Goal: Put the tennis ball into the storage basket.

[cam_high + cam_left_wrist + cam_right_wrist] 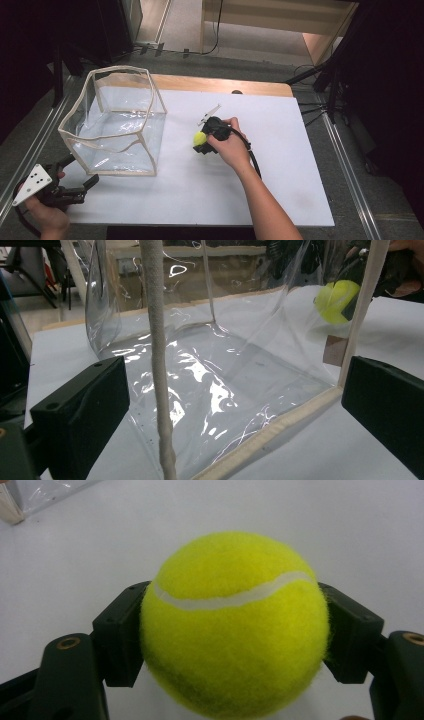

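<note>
The left gripper point(82, 187) is hovering open beside the floppy clear plastic box with cream fabric edging point(112, 122). Farther off, mid-table, the right gripper point(235, 630) is squeezing the light, fuzzy yellow-green tennis ball point(234, 622) across its middle, probably securely.

A fuzzy yellow-green tennis ball point(234, 625) with a curved white seam is sitting pinched between two black jaws, one pressing on each side, over a white table surface. From above, the ball point(199, 137) is lying near the middle of the table, to the right of a clear plastic box-shaped bag point(114, 122). The bag, trimmed with cream fabric edging, is standing upright with its top open and its walls crinkling and catching glare. It is empty inside.
</note>
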`<state>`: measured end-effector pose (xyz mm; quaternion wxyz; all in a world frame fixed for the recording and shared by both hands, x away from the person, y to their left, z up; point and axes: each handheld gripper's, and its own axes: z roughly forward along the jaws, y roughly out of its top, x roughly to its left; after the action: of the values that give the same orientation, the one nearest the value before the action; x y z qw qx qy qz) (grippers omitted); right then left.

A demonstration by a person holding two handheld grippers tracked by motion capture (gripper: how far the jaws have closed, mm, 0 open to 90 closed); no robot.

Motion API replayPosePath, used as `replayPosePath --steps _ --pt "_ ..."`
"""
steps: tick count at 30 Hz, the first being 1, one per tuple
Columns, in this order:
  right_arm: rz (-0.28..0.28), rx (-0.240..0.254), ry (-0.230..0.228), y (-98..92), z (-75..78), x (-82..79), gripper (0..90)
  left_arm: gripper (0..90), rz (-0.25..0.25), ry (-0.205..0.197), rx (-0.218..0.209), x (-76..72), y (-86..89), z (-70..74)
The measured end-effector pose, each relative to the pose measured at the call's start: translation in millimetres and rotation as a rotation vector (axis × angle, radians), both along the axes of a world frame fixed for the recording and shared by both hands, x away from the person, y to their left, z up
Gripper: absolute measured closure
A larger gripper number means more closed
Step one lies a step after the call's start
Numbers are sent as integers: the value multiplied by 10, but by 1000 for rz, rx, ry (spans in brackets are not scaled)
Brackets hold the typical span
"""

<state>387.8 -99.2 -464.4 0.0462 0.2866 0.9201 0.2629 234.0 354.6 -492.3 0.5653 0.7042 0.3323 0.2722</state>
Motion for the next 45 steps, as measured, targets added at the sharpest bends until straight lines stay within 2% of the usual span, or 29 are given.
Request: replayPosePath --steps 6,15,24,25,27,32,34,36,45 --pt "10 1 6 117 23 -6 233 0 0 -1 -4 2 2 1" --pt "49 4 -10 229 57 10 233 0 0 -1 -2 4 7 2" --pt "63 7 2 370 56 -5 234 0 -2 -1 -4 3 2 1" --pt "83 11 -2 388 53 2 233 0 -2 -1 -4 3 1 1" --pt "75 6 9 423 61 -14 233 0 -2 0 -3 2 2 2" --pt "108 21 3 519 56 -14 233 0 -2 -1 -2 3 5 3" --pt "96 21 11 558 58 -34 233 0 -4 0 -6 2 2 2" --pt "116 23 11 584 61 -34 233 0 -2 0 -2 2 5 4" --pt "140 36 8 680 74 -55 233 0 -2 -1 -3 7 5 4"
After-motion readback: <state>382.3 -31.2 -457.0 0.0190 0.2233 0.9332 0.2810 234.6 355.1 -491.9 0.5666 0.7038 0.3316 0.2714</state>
